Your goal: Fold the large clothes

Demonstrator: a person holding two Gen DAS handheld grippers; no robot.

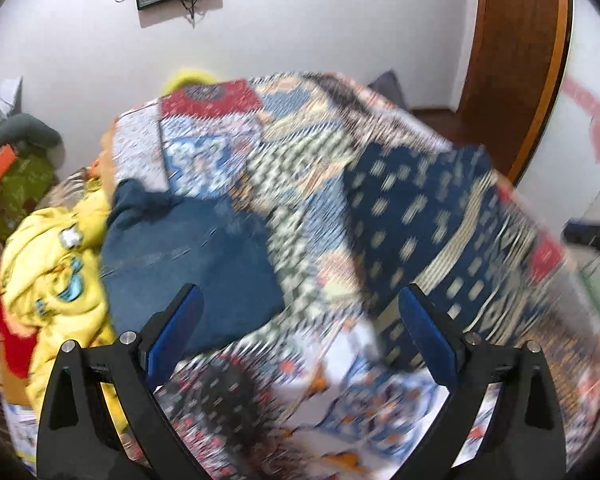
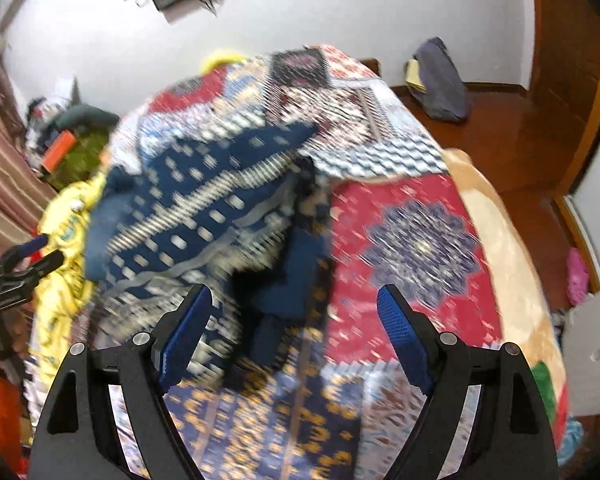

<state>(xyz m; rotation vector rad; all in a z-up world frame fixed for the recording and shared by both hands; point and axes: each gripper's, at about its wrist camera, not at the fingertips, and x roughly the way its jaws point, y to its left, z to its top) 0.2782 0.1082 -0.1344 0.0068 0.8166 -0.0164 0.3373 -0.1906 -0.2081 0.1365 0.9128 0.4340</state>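
Note:
A large dark-blue patterned garment (image 1: 420, 216) with pale dots and striped bands lies loosely on the patchwork bedspread (image 1: 300, 152). It also shows in the right wrist view (image 2: 204, 200), bunched and blurred. My left gripper (image 1: 300, 336) is open and empty above the bed, just short of the garment. My right gripper (image 2: 296, 332) is open and empty, with the garment's dark folded edge between and ahead of its fingers. The left gripper also appears at the left edge of the right wrist view (image 2: 32, 256).
A folded blue cloth (image 1: 188, 256) and a yellow printed garment (image 1: 56, 264) lie at the bed's left. The red patchwork area (image 2: 412, 248) is on the right. A wooden door (image 1: 516, 60), a wall (image 1: 300, 32) and a grey bag on the floor (image 2: 440, 80) lie beyond.

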